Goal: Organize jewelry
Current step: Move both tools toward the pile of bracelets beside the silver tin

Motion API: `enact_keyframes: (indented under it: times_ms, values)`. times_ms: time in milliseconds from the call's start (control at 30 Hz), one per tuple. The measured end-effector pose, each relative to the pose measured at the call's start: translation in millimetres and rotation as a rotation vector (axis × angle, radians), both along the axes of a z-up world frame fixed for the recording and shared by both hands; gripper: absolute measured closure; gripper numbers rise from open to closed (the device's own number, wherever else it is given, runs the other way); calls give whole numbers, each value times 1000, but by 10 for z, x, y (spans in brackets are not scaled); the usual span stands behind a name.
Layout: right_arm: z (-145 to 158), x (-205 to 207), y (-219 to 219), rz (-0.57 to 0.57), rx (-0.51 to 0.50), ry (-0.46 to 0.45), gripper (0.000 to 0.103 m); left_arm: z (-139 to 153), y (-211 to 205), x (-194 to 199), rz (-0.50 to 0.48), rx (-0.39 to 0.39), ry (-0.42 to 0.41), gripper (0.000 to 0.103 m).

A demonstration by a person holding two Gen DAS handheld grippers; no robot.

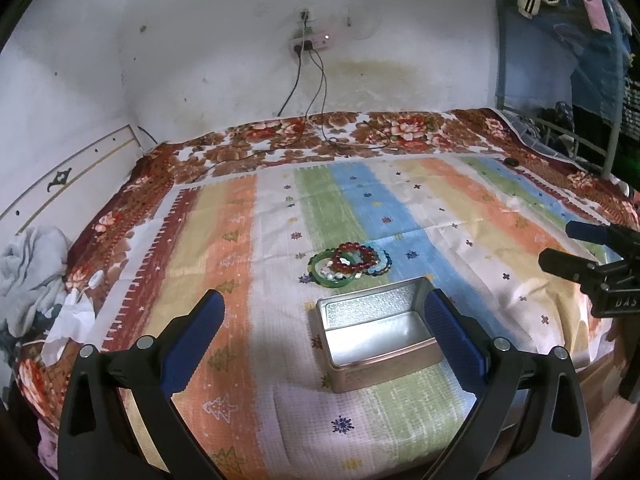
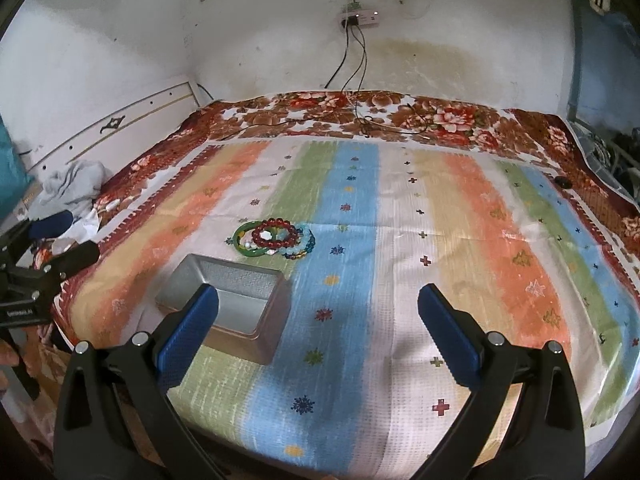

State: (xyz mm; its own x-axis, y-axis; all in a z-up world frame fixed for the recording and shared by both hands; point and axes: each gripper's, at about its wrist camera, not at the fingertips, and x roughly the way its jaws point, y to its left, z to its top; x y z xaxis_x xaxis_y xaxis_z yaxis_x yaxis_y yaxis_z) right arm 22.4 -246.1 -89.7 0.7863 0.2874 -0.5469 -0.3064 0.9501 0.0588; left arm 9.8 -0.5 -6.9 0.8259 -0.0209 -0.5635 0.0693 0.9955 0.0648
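A heap of bracelets (image 1: 349, 263) lies on the striped cloth: a green bangle, a red bead bracelet and pale blue bead bracelets; it also shows in the right wrist view (image 2: 273, 239). Just in front of it stands an open, empty silver tin (image 1: 376, 330), also in the right wrist view (image 2: 232, 307). My left gripper (image 1: 325, 312) is open and empty, hovering over the tin's near side. My right gripper (image 2: 318, 304) is open and empty, above the cloth to the right of the tin. The right gripper shows at the left wrist view's right edge (image 1: 560, 246).
The striped cloth (image 2: 400, 240) covers a bed with a floral blanket (image 1: 320, 136). Black cables (image 1: 352, 140) trail from a wall socket onto the far side. Crumpled grey cloth and white tissue (image 1: 36, 272) lie at the left edge. A metal rack (image 1: 580, 136) stands at the right.
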Motion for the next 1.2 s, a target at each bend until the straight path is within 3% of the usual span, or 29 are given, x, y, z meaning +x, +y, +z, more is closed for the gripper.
enact_keyframes:
  times_ms: [300, 733, 1033, 1200]
  values:
    - [45, 22, -117, -32, 22, 5, 5, 3, -15, 8, -9, 13, -4, 5]
    - [32, 171, 75, -16, -49, -2, 5, -5, 20, 73, 33, 13, 11, 6]
    - [-18, 439, 172, 0, -45, 36, 5, -65, -26, 394, 29, 101, 29, 6]
    - [-53, 621, 232, 8, -37, 70, 5, -114, 85, 636, 38, 49, 76, 6]
